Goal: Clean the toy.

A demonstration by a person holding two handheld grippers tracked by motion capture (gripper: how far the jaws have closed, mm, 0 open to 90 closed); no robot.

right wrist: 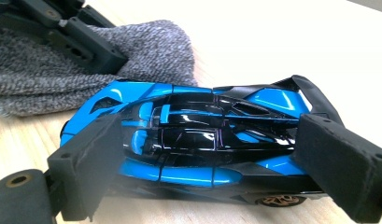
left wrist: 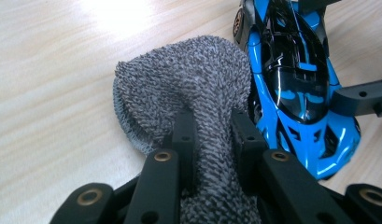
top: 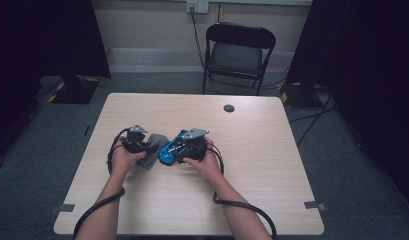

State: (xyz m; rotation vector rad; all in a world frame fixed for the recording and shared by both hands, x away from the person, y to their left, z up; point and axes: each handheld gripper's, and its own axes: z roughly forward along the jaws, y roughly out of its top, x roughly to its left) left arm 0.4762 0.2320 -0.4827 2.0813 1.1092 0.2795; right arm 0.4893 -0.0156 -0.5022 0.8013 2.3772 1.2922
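Note:
A blue and black toy sports car (right wrist: 193, 140) lies on the wooden table (top: 267, 150), and my right gripper (right wrist: 212, 158) is shut on it, one pad at its nose and one at its tail. In the high view the car (top: 168, 151) sits mid-table under my right gripper (top: 184, 146). My left gripper (left wrist: 212, 126) is shut on a bunched grey knitted cloth (left wrist: 188, 88), whose free end rests on the table against the car's side (left wrist: 296, 79). From above, the cloth (top: 154, 149) lies between my left gripper (top: 141, 144) and the car.
A black folding chair (top: 239, 50) stands beyond the table's far edge. A round dark cable hole (top: 229, 108) sits near the table's back middle. Dark curtains hang at both sides, and cables trail from both grippers over the near edge.

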